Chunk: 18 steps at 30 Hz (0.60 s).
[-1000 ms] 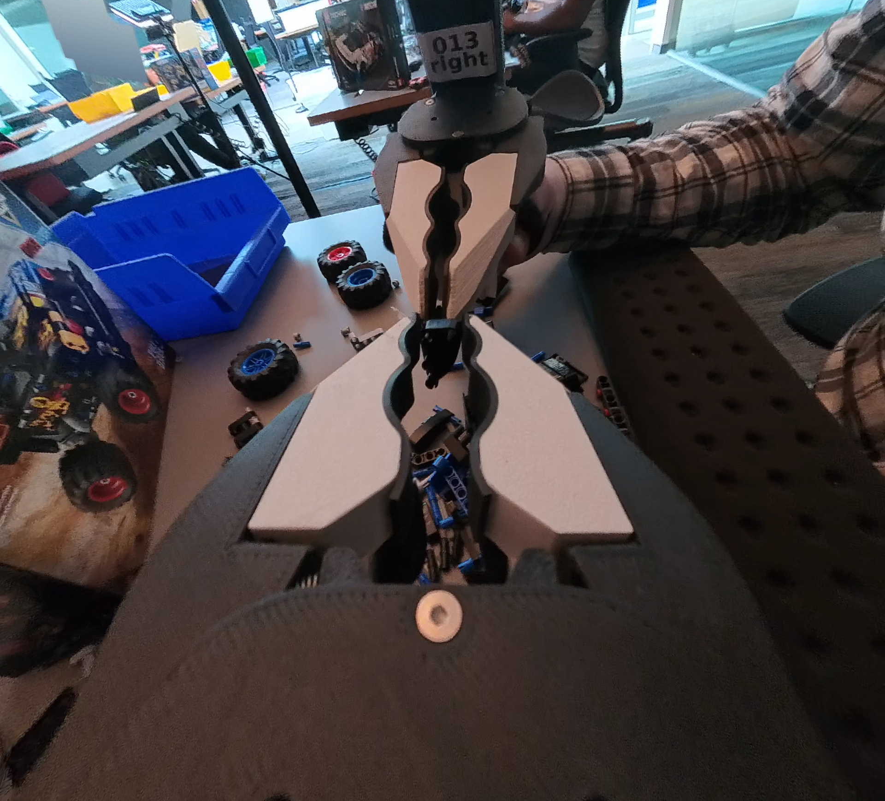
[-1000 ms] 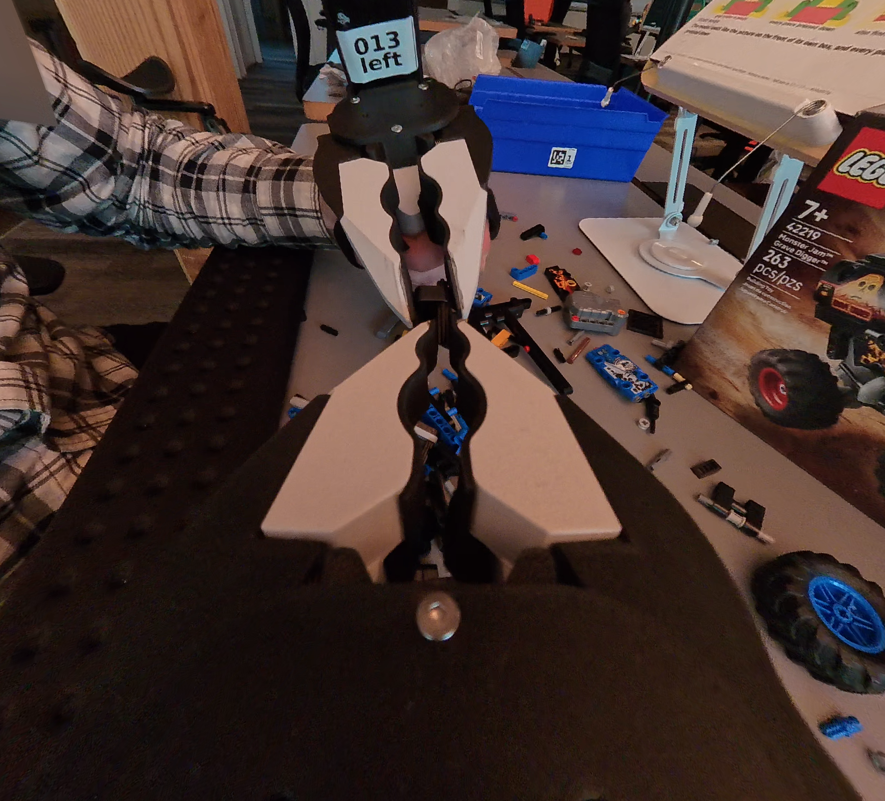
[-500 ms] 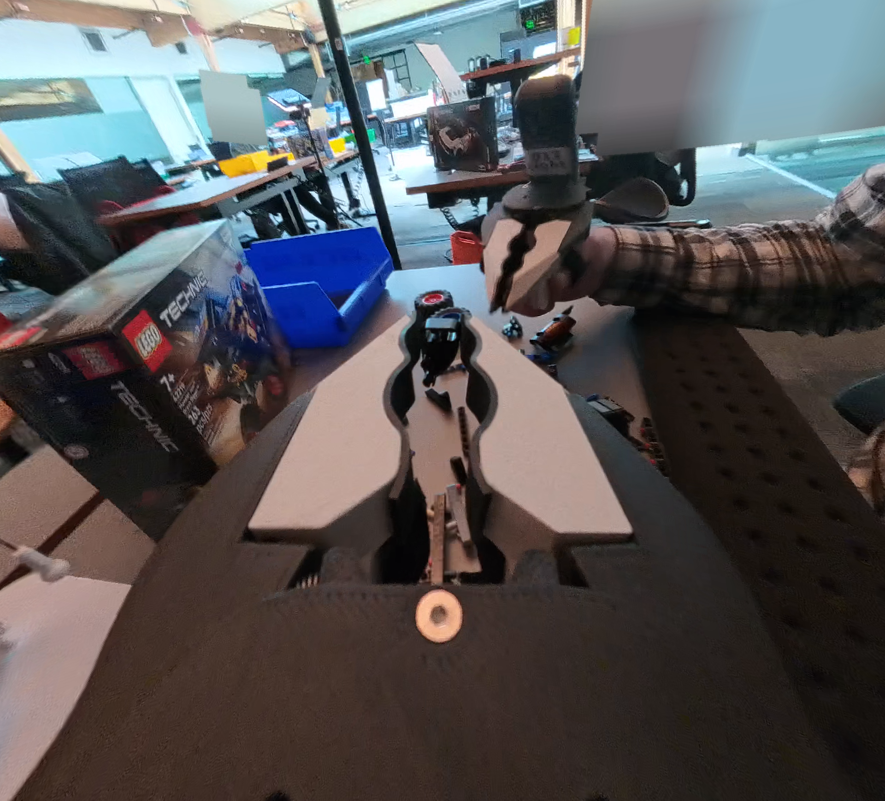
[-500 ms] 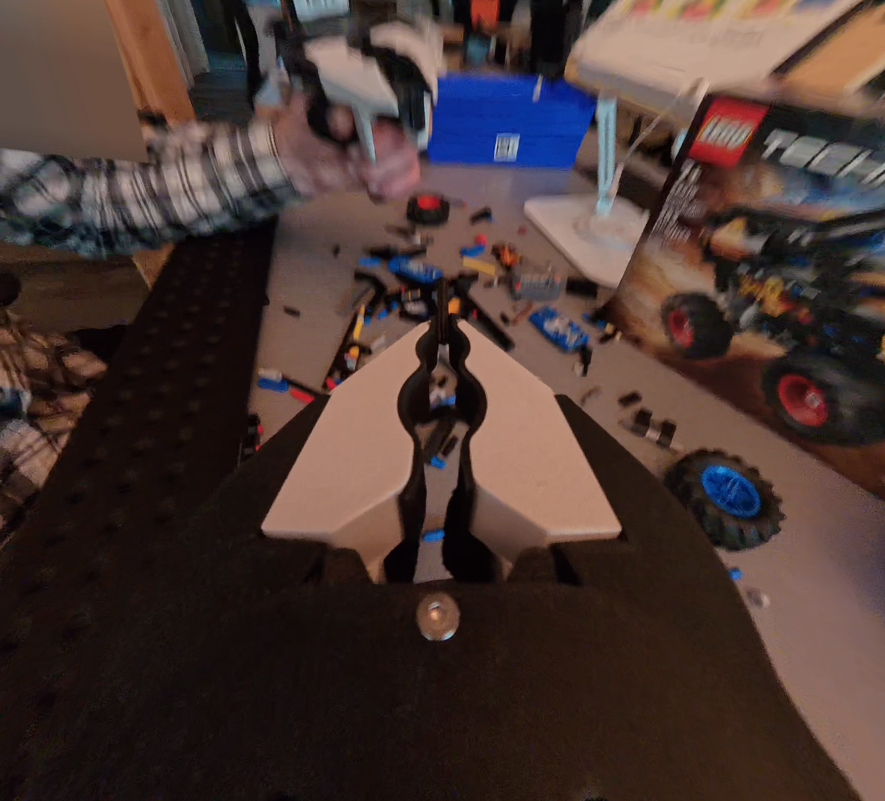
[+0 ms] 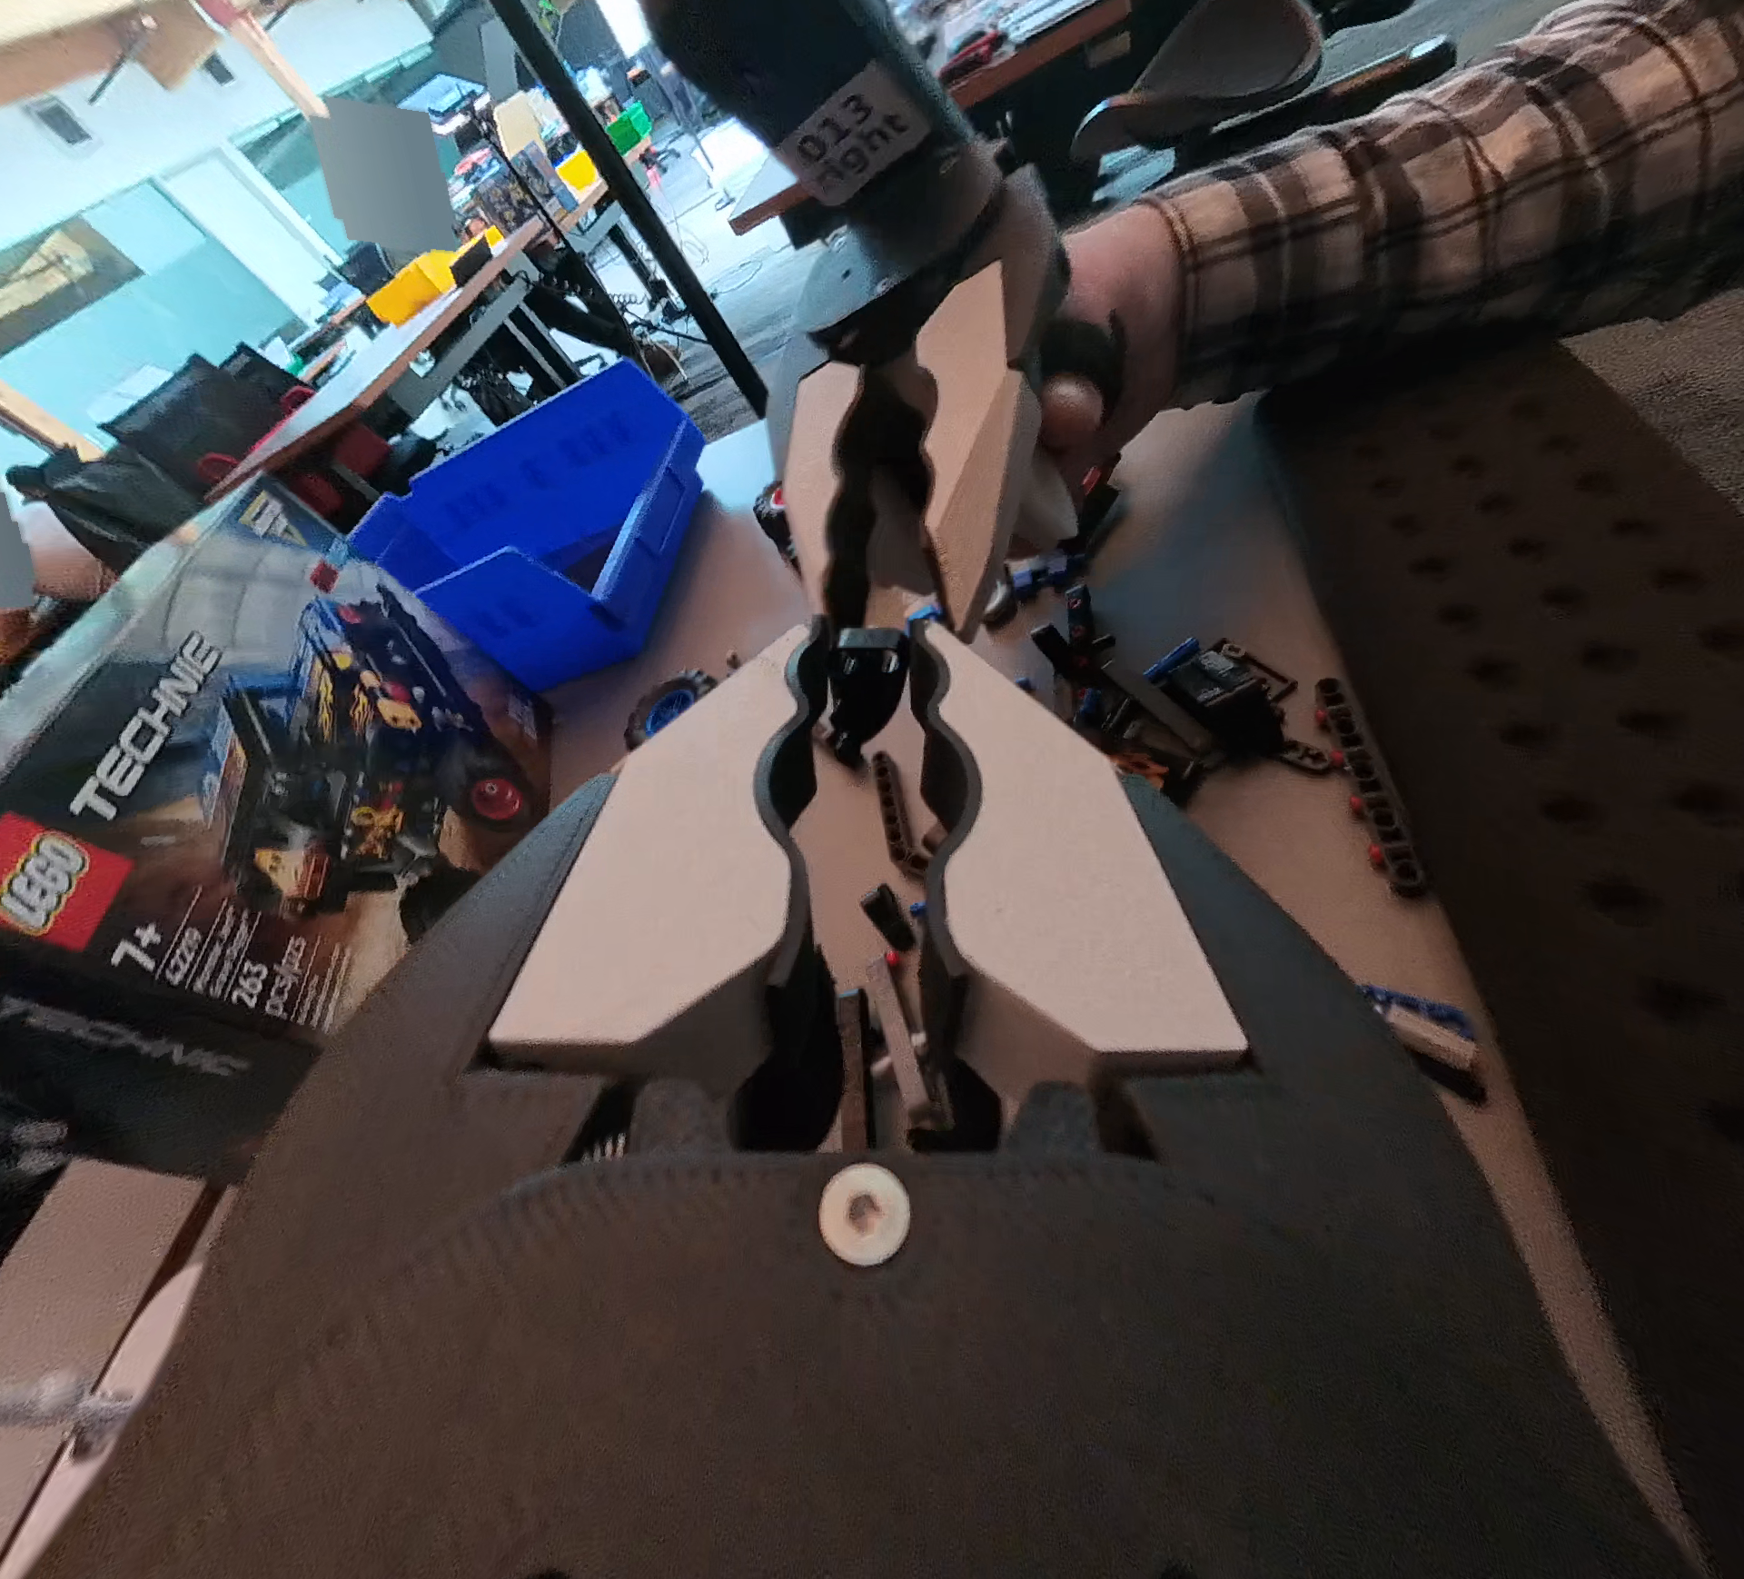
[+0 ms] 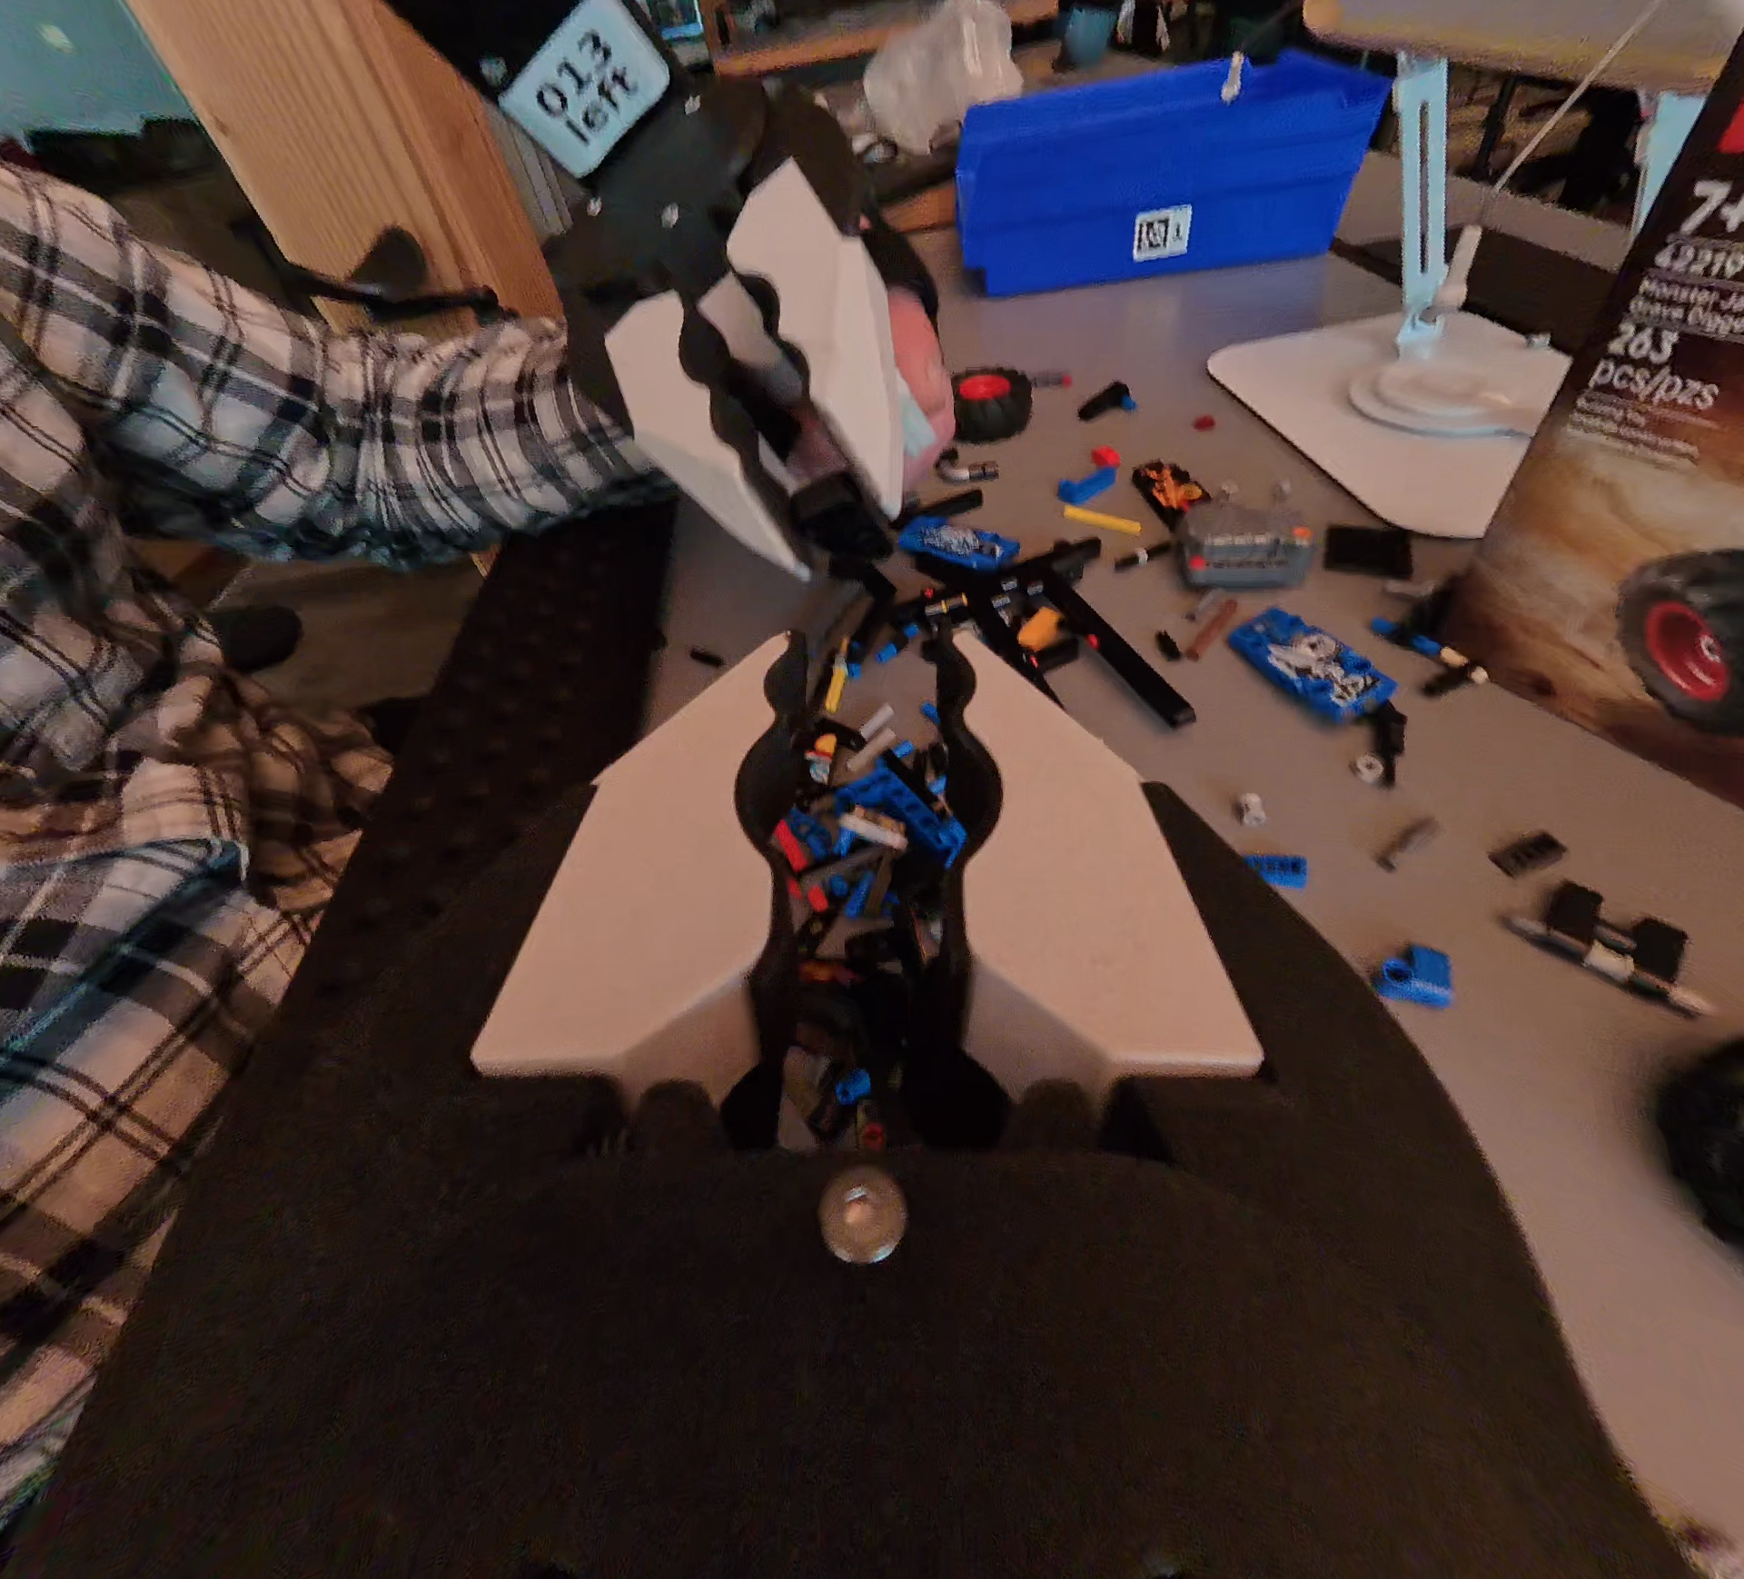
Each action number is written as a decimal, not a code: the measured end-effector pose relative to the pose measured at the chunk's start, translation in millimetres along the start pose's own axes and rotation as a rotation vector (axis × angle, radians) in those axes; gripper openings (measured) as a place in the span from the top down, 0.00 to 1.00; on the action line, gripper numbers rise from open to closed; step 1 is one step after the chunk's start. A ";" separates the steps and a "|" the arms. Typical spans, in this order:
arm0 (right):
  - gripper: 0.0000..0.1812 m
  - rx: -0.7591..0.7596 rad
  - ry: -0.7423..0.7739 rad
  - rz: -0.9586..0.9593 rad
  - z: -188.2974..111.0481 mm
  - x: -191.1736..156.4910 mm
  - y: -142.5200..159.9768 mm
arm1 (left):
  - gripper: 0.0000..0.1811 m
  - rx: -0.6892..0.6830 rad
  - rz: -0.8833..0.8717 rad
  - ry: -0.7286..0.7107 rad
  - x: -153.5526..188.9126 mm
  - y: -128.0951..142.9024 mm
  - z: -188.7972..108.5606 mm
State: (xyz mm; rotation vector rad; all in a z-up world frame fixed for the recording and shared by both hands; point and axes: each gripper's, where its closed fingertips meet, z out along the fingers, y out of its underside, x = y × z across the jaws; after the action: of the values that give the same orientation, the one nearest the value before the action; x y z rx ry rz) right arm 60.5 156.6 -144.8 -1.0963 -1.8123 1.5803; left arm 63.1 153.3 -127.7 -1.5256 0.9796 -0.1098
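left wrist view: the left gripper (image 5: pixel 863 648) has its jaws clamped on a small black piece (image 5: pixel 863 689), pinched right at the tips and hanging a little into the gap behind them. just ahead of the tips and slightly above, the right gripper (image 5: pixel 897 613) points down toward them, its tips near the piece but, as far as i can tell, not touching it. a hand in a plaid sleeve (image 5: pixel 1463 184) grips it. left of the jaws stand a blue bin (image 5: pixel 547 552) and a printed toy box (image 5: pixel 236 779), with a blue-hubbed wheel (image 5: pixel 670 703) between them and the jaws. right of the jaws, loose black and blue pieces lie on the grey table (image 5: pixel 1255 854).

right wrist view: the right gripper's (image 6: pixel 868 651) jaws stand apart with nothing between the tips; a heap of small pieces (image 6: pixel 868 826) shows through the gap on the table below. ahead and left of the tips, the left gripper (image 6: pixel 830 514) tilts down, closed on the black piece (image 6: pixel 840 519). ahead and to the right lie a long black beam (image 6: pixel 1114 656), a grey block (image 6: pixel 1246 552) and a red-hubbed wheel (image 6: pixel 991 401).
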 end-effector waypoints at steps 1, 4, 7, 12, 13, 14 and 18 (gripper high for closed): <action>0.85 0.018 -0.009 0.005 1.8 -1.6 -4.0 | 0.92 0.009 0.018 -0.005 1.8 -3.2 1.9; 0.85 0.074 -0.087 0.082 5.0 -8.1 -12.6 | 0.92 0.011 0.116 -0.060 0.0 -8.6 2.6; 0.83 0.181 -0.192 0.191 -3.9 -12.1 -26.4 | 0.92 -0.019 0.210 -0.089 0.9 -8.0 3.4; 0.84 0.221 -0.306 0.285 -2.9 -20.5 -31.2 | 0.92 -0.010 0.349 -0.133 8.5 -19.5 8.6; 0.85 0.211 -0.328 0.292 -0.3 -23.8 -30.1 | 0.93 -0.005 0.368 -0.137 10.5 -21.5 9.3; 0.86 0.203 -0.345 0.294 2.1 -26.6 -29.0 | 0.93 -0.003 0.382 -0.140 12.2 -23.0 9.9; 0.87 0.188 -0.316 0.215 3.0 -29.4 -28.4 | 0.92 -0.008 0.425 -0.157 13.4 -23.8 10.2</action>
State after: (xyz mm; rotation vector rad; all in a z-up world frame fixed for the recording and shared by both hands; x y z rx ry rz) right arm 67.4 130.6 -113.8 -1.0264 -1.7349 2.1060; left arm 89.6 150.0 -115.9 -1.2812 1.1542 0.3112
